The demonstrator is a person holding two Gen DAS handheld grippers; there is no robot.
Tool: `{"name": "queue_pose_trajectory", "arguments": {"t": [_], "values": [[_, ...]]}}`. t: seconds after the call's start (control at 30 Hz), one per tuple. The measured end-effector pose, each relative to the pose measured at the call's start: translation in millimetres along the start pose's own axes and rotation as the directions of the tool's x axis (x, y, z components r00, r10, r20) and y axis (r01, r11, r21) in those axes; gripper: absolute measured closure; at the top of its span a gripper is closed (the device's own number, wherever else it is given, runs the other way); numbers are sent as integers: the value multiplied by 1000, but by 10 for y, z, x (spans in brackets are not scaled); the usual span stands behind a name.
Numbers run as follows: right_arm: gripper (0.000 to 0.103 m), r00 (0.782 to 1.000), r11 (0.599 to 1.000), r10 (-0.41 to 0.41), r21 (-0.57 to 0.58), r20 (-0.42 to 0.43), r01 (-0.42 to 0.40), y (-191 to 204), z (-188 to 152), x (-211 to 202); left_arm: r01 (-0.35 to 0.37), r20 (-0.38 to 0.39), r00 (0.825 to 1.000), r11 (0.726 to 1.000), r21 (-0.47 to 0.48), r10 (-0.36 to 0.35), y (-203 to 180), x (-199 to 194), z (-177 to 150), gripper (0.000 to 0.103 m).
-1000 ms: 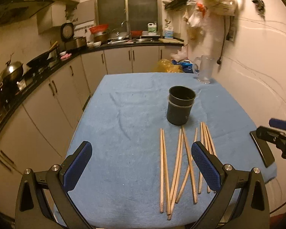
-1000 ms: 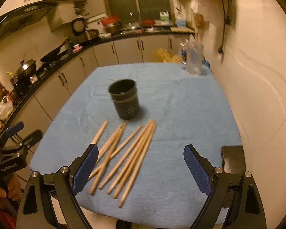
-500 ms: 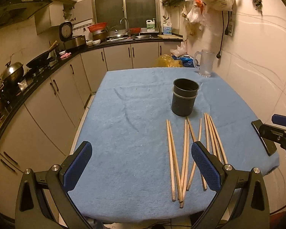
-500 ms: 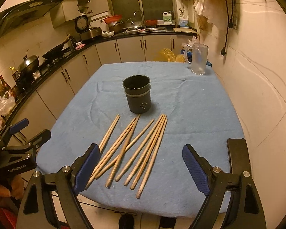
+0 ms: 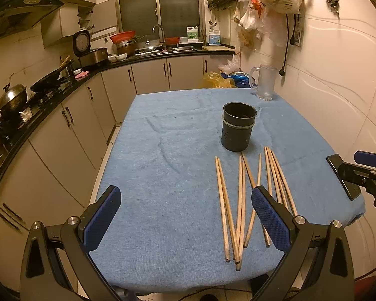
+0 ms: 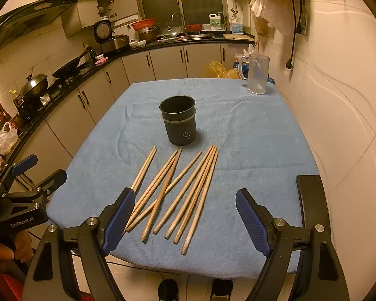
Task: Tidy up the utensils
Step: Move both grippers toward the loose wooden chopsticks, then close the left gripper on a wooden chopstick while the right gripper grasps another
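While I hold the left hand-held gripper [image 5: 185, 215] spread wide and the right hand-held gripper [image 6: 185, 219], jaws just narrowing yet gaping around nothing, the chopsticks [image 6: 185, 190] lie loose on the table [image 6: 250, 138] just before the black holder [image 6: 179, 123].

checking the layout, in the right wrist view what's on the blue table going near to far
loose wooden chopsticks lying flat → upright dark cylindrical utensil holder → clear plastic jug with a handle at the far right corner
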State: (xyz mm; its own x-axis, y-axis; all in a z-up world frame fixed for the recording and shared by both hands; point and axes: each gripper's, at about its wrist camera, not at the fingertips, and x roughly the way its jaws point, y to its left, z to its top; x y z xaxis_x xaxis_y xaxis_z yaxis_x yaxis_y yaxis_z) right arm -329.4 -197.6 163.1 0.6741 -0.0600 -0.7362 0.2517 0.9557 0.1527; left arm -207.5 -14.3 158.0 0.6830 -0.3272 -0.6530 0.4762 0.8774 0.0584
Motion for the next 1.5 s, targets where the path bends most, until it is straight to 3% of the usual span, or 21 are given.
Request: {"name": "queue_pose_trajectory", "arguments": {"t": [0.33,0.53,0.63,0.7,0.77,0.83,0.87,1.03,1.1,1.13,1.33,1.5], "values": [[21,1000,999,-7,36,-28,8,9,-7,50,23,-23,999,1000,-9,-23,91,77,14,0],[31,998,996,0,90,-70,6,-91,32,162,75,-85,993,996,-43,-79,283,282,69,1],[40,993,991,16,137,-121,0,-194,75,269,128,-126,983,990,-55,-134,340,434,142,17],[49,986,984,36,181,-165,-6,-292,105,372,179,-185,964,981,-76,-190,343,594,186,21],[58,976,974,62,228,-207,-14,-382,140,482,206,-230,947,973,-104,-225,330,747,218,35],[65,964,962,81,272,-253,-10,-482,186,631,227,-284,925,967,-120,-252,270,906,252,41],[71,960,958,93,285,-265,-15,-510,214,697,233,-312,913,964,-128,-262,229,998,271,50],[75,932,940,163,338,-323,-48,-662,377,1092,238,-413,865,958,-161,-285,49,1403,356,71],[75,919,935,184,351,-348,-54,-726,432,1273,254,-457,833,949,-185,-312,-12,1576,385,73],[76,915,932,191,358,-355,-55,-754,456,1343,252,-477,821,949,-191,-314,-38,1662,392,80],[81,876,924,220,380,-430,-46,-881,543,1758,224,-550,782,956,-192,-293,-166,2068,380,87],[83,856,928,212,372,-471,-25,-960,575,1966,210,-581,766,961,-181,-277,-223,2286,350,94]]}}
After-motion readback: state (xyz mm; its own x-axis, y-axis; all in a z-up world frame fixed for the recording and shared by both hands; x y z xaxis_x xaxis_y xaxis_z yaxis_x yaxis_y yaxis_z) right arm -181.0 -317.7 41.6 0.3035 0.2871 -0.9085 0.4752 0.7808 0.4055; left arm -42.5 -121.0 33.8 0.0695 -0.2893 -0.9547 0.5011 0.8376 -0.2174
